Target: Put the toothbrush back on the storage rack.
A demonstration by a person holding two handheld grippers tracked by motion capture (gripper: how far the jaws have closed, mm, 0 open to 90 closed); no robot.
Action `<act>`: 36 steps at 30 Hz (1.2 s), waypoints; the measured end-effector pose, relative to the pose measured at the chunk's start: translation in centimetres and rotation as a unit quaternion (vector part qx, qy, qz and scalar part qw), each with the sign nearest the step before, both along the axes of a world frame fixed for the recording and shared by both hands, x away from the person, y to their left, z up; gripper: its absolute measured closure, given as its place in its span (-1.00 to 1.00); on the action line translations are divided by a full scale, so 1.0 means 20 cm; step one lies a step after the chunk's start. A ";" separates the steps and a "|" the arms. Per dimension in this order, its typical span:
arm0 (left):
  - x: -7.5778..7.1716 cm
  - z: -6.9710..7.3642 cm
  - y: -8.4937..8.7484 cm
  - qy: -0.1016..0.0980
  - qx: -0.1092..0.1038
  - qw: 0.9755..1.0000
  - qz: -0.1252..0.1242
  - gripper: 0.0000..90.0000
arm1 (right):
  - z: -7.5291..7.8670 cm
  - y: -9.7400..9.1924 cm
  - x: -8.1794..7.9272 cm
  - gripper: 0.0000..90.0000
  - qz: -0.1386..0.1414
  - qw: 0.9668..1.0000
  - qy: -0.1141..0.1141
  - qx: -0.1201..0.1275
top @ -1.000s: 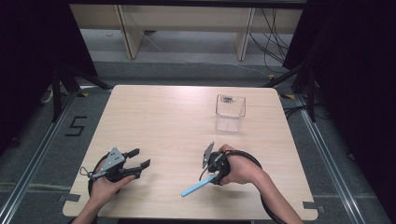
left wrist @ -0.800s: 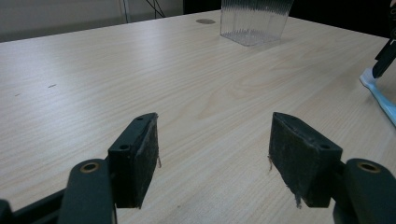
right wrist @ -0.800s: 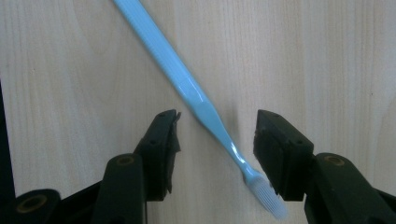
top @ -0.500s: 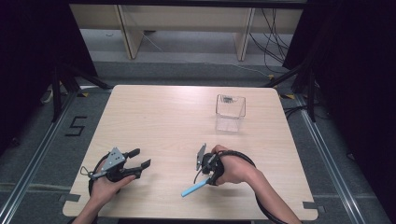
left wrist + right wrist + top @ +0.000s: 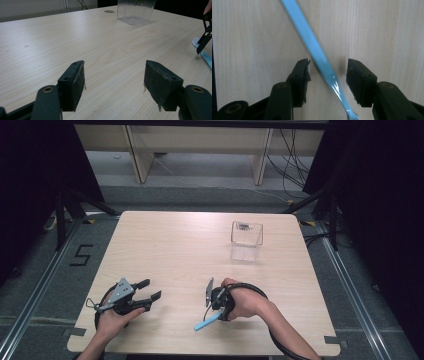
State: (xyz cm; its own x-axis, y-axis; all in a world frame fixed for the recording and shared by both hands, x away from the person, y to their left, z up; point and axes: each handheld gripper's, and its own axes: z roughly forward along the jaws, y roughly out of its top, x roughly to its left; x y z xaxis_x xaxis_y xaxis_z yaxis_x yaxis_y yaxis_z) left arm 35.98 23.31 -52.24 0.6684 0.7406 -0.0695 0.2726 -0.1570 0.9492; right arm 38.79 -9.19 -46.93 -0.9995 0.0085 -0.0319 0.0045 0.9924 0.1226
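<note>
Since a second ago, your right gripper (image 5: 214,306) has tipped over onto the blue toothbrush (image 5: 207,322) lying near the front edge of the table (image 5: 180,245), and its jaws have just been closing in a little. They are still standing apart, one on each side of the handle, with wood showing between each pad and the plastic, so you are not gripping anything yet. Your left gripper (image 5: 149,291) is resting where it was, low over the table at front left, jaws spread wide with nothing between them. The toothbrush and the clear box (image 5: 246,240) at the far right are lying just as before.

The right gripper view is giving you what the high view cannot: the toothbrush (image 5: 317,53) is running on a slant between the pads, thinning toward the bottom edge, closer to neither pad by much. The left gripper view is looking level across the table (image 5: 75,37) and is showing the ribbed wall of the box (image 5: 135,11), plus one end of the toothbrush (image 5: 203,51) under a black jaw tip of your other gripper at the right edge.

For writing, the high view is showing a "5" marked on the floor (image 5: 82,255) left of the table. A dark label on the far rim of the box is too small to read.
</note>
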 end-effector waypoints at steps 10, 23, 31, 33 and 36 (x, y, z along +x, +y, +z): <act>0.00 0.00 0.00 0.002 -0.002 1.000 0.000 -0.28 | -0.03 0.03 -0.01 0.27 0.006 1.000 0.002 -0.014; 0.00 0.00 0.00 0.000 -0.002 1.000 -0.001 -0.28 | -0.03 0.04 -0.01 0.56 0.017 1.000 0.010 -0.018; 0.00 0.00 0.00 0.000 -0.001 1.000 -0.002 -0.28 | -0.03 0.04 -0.01 0.71 0.004 1.000 0.014 -0.010; 0.00 0.00 0.00 0.000 0.001 1.000 -0.002 -0.28 | -0.04 0.04 -0.01 0.72 0.010 1.000 0.011 -0.005; 0.00 0.00 0.00 0.001 0.000 1.000 -0.002 -0.28 | -0.03 0.04 -0.01 0.74 -0.002 1.000 0.017 -0.008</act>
State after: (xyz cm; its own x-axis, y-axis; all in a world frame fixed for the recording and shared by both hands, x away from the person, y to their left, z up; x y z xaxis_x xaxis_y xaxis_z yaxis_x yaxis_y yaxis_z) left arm 35.96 23.28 -52.24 0.6713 0.7379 -0.0697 0.2730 -0.1587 0.9488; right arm 38.54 -8.30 -47.55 -0.9999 0.0114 0.0024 0.0116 0.9944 0.1055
